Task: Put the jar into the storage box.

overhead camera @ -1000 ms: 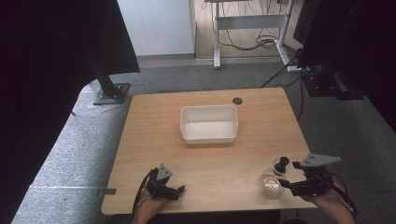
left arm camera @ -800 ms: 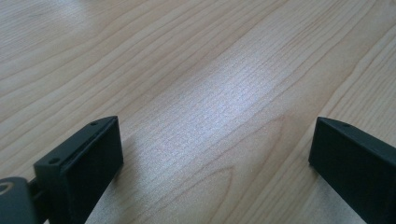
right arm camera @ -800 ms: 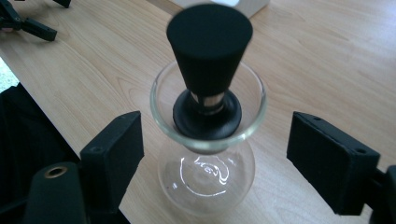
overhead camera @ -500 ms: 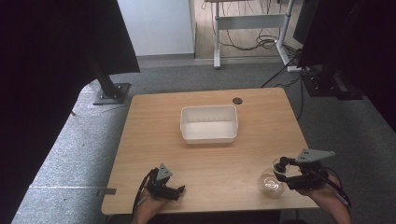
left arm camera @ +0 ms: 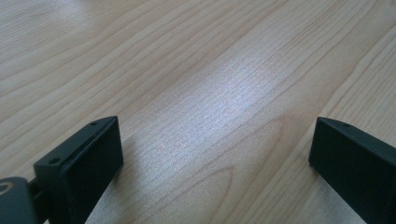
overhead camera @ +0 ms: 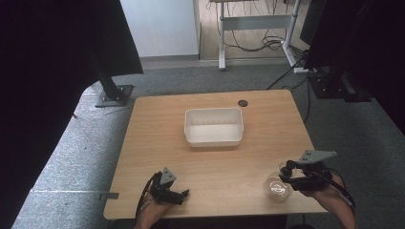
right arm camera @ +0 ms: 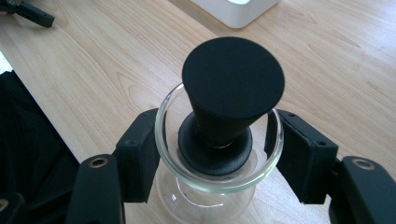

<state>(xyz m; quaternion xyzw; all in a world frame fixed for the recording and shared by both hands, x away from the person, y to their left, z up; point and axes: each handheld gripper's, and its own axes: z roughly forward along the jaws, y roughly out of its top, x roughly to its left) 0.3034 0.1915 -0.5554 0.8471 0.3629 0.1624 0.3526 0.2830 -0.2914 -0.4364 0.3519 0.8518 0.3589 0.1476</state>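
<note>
Right gripper (right arm camera: 215,154): jaws clamped on clear glass jar (right arm camera: 219,182) with black cone-topped stopper (right arm camera: 232,88) — front right corner.
Left gripper (left arm camera: 215,158): jaws apart — front edge of light wooden table (overhead camera: 157,138).

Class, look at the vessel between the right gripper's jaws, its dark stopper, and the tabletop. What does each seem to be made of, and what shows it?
Vessel: clear glass, likely; see-through, with glossy rim highlights.
Stopper: matte black, perhaps rubber or plastic; no shine.
Tabletop: pale wood or wood-look laminate; visible grain lines, soft sheen.
</note>
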